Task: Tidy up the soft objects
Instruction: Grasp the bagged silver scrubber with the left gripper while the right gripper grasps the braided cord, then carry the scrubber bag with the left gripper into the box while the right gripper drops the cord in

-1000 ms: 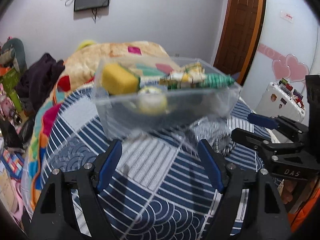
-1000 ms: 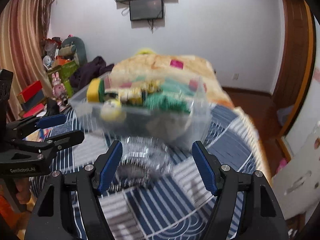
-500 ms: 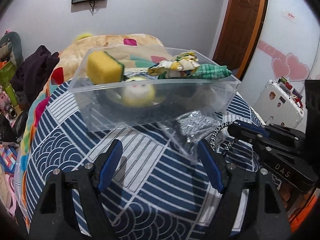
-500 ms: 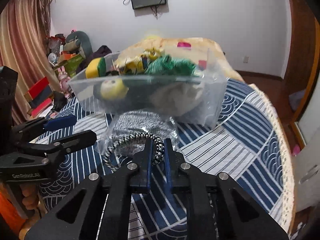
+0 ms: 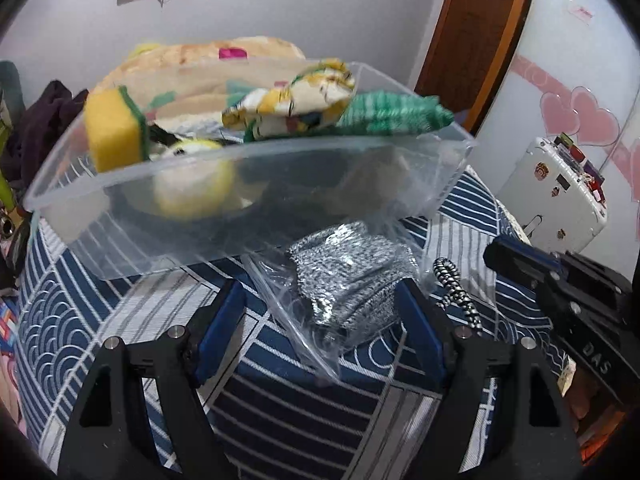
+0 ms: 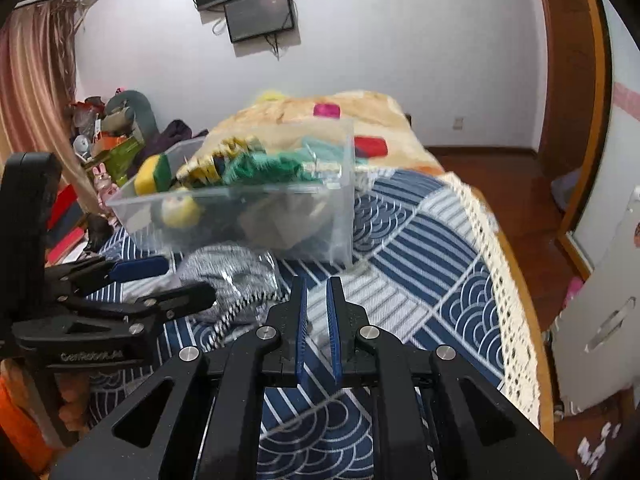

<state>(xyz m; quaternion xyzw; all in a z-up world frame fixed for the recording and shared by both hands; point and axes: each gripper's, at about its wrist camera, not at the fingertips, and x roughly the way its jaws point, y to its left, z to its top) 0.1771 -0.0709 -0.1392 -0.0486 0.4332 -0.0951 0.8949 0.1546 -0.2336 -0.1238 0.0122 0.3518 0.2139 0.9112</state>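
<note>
Fingers [image 5: 224,316] of the left gripper [image 5: 320,312] spread wide, empty; right gripper [image 6: 316,312], lettered "DAS", nearly closed, empty.

Clear bin [image 5: 248,200] blocks ahead; bagged scrubber [image 5: 352,276] lies between the left jaws.

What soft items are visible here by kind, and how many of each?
Yellow sponge with green scrub layer: 1
Round yellow plush toy: 1
Cloths, yellow-patterned cloth and green knitted cloth: 2
Silver-grey mesh bundle in clear bag: 1
Black-and-white braided cord: 1
Total: 6
</note>
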